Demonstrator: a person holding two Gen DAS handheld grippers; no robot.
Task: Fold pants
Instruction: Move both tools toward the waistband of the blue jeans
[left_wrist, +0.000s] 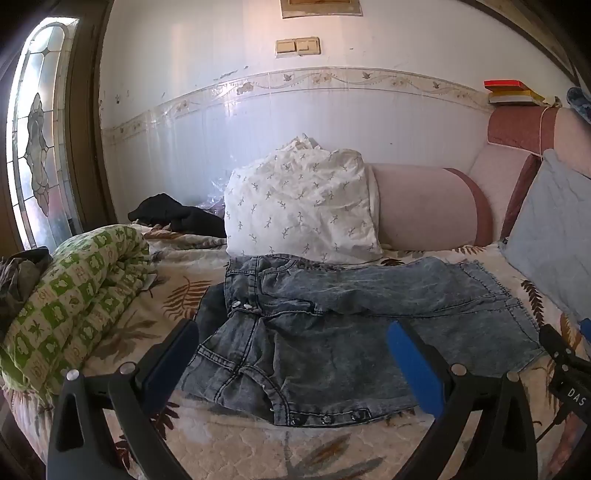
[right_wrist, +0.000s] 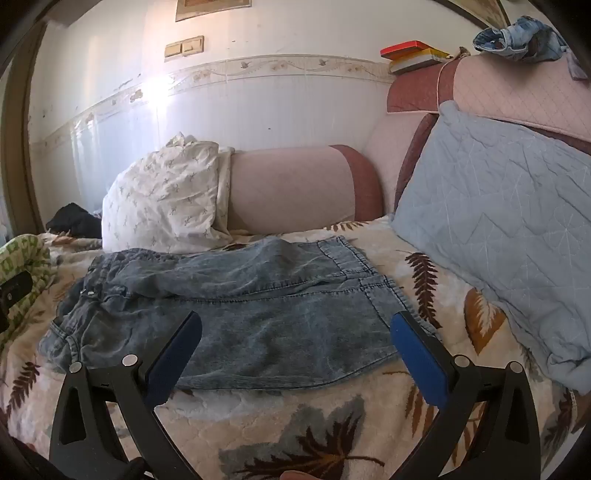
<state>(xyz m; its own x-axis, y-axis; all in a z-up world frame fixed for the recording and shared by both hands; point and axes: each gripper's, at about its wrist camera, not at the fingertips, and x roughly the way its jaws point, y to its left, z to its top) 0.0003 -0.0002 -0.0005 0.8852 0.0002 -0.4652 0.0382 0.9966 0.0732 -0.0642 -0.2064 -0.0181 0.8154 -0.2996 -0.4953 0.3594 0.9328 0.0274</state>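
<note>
Faded blue denim pants (left_wrist: 332, 325) lie flat on the leaf-patterned bedspread (left_wrist: 229, 443), waistband and buttons to the left, leg hems to the right, one leg over the other. My left gripper (left_wrist: 293, 336) hovers open just before the waist end, with nothing between its blue pads. The right wrist view shows the same pants (right_wrist: 236, 306) with their hems (right_wrist: 369, 273) at the right. My right gripper (right_wrist: 295, 332) hangs open over the near leg edge, touching nothing. The right gripper's black body (left_wrist: 565, 369) shows at the right edge of the left wrist view.
A white sprigged pillow (left_wrist: 299, 203) and a pink bolster (left_wrist: 424, 206) lie behind the pants. A light blue quilted cushion (right_wrist: 498, 229) leans at the right. A green patterned rolled blanket (left_wrist: 74, 295) lies at the left, dark clothes (left_wrist: 177, 218) beyond it.
</note>
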